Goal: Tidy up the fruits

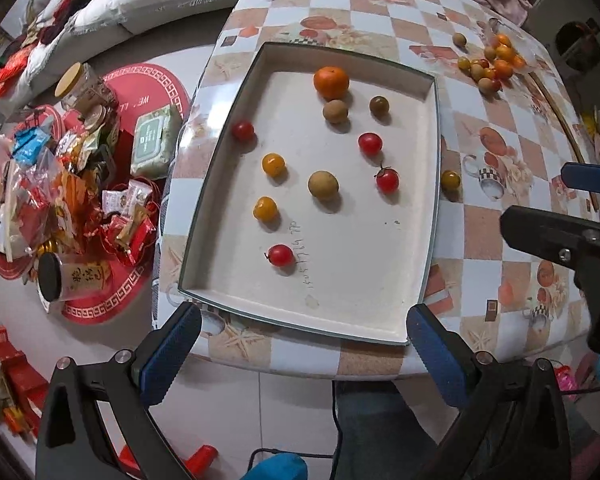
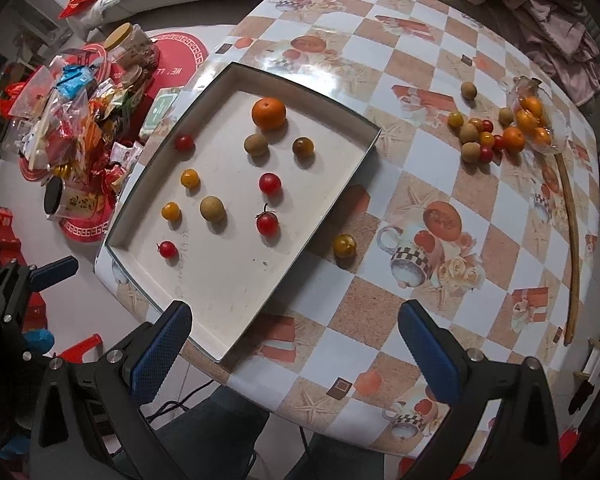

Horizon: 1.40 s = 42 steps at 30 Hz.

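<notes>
At the far left, on the floor beside the table (image 1: 480, 236), lay a heap of snack packets (image 1: 60, 200), a jar (image 1: 82, 88) and a pack of wipes (image 1: 154, 140) on red mats. The left gripper (image 1: 304, 356) hung over the table's near edge with its jaws spread wide and nothing between them. Just ahead of it sat a white tray (image 1: 364, 292) holding ten fruits, all apart from one another: an orange (image 1: 331, 82) near the far rim, two brown fruits (image 1: 335, 111), a dark tomato (image 1: 379, 105), two yellow tomatoes (image 1: 273, 165) and four red tomatoes (image 1: 370, 143). Just outside the tray's right rim, a lone yellow-brown tomato (image 2: 344, 245) rested on the checked cloth. The right gripper (image 2: 296, 352) hovered above the table's near edge, jaws equally wide and empty. At the far right, a pile of fruit (image 2: 496, 136) spilled from a clear bag (image 2: 534, 120), with one brown fruit a little apart from it.
</notes>
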Tool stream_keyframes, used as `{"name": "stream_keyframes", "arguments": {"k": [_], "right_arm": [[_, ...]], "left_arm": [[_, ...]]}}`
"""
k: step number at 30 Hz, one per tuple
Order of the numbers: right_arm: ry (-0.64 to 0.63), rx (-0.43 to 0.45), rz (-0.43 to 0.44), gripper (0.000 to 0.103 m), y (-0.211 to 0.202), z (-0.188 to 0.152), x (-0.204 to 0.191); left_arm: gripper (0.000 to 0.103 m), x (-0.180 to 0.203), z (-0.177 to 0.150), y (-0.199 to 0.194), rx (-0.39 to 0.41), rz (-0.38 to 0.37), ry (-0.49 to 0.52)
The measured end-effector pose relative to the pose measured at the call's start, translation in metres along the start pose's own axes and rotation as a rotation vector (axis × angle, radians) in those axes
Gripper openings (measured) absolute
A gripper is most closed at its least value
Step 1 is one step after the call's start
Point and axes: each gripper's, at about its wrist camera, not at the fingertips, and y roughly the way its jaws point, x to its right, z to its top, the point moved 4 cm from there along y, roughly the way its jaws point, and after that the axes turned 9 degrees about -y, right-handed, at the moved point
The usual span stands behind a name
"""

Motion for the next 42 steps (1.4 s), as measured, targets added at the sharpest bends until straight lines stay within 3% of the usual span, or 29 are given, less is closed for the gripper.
{"name": "stream_keyframes", "arguments": {"k": [42], "right_arm": [[0.022, -0.015, -0.006, 0.103, 0.0051, -0.0014, -0.0045]], "left_arm": [[0.103, 0.0014, 0.0041, 0.0018, -0.002, 0.021, 0.034]]}}
